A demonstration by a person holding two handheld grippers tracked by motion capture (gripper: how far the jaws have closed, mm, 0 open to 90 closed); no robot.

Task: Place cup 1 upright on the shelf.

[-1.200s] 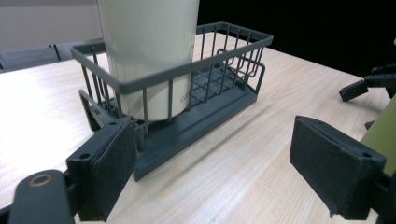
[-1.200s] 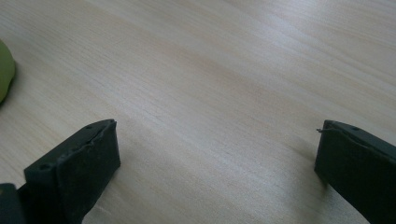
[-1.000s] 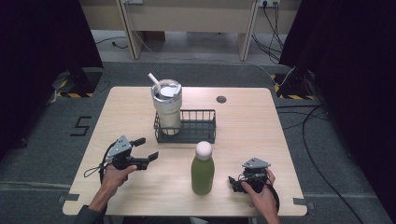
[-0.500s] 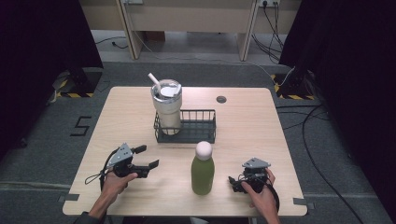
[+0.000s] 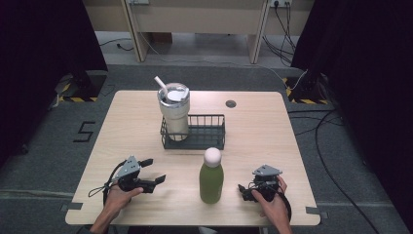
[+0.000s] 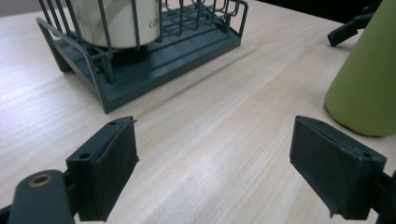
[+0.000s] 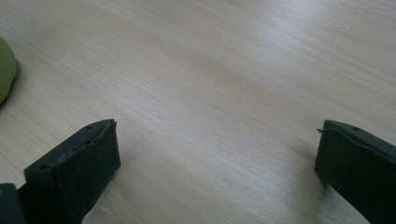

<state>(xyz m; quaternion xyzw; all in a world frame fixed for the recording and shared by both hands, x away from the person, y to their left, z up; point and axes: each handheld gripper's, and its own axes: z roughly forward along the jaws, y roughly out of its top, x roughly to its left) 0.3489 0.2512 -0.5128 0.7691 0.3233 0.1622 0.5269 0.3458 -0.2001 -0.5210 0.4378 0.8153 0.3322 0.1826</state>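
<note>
Left tool (image 5: 155, 170) beside green bottle (image 5: 212, 176)

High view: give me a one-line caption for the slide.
Two open claws, left claw and right claw, flank an upright green bottle; behind it, a tumbler stands in a wire basket.

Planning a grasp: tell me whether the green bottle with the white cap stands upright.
Upright: the green bottle stands base-down on the wooden table, white cap on top.

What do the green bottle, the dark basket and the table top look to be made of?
Green bottle: probably coated metal or plastic, matte olive with no glare; cannot tell which. Basket: thin dark wire bars on a solid tray base, likely painted or coated metal. Table: pale wood-grain surface, wood or laminate, with a soft sheen.
</note>
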